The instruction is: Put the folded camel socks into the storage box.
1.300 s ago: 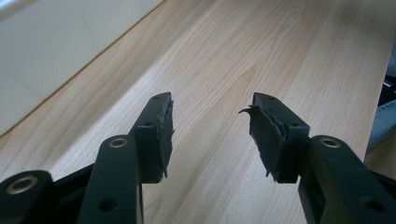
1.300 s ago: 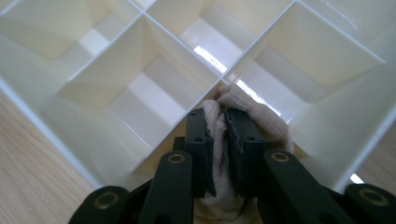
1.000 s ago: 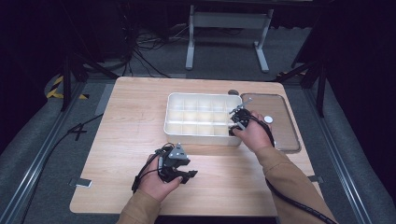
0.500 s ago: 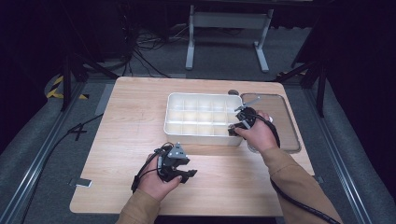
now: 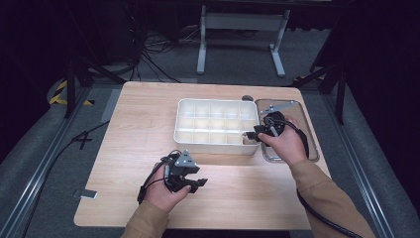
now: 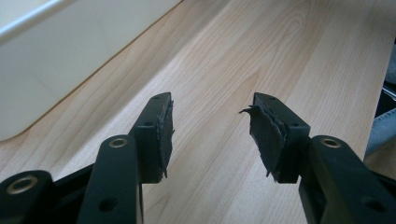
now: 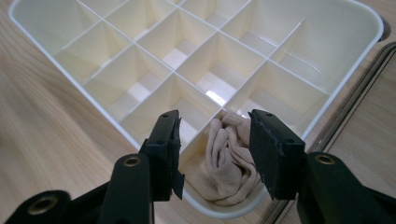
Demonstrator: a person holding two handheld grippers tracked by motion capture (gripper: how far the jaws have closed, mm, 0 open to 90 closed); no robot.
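Sock dropped in the tray's near right corner

On the table (image 5: 148,124), the white divided tray (image 5: 216,125) holds the beige sock (image 7: 229,158) bunched in its near right compartment; my right gripper (image 7: 215,154), jaws just opened wide, hangs above it, my left gripper (image 6: 210,135) spread and empty nearer.

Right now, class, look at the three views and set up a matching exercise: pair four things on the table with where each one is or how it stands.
Things:
1. beige cloth
2. white divided box
3. clear tray
4. left gripper

States:
a. open, with nothing between its jaws
b. bunched in a corner compartment
c. mid-table on the wood
d. right of the box, under the right hand

Pairs: 1-b, 2-c, 3-d, 4-a
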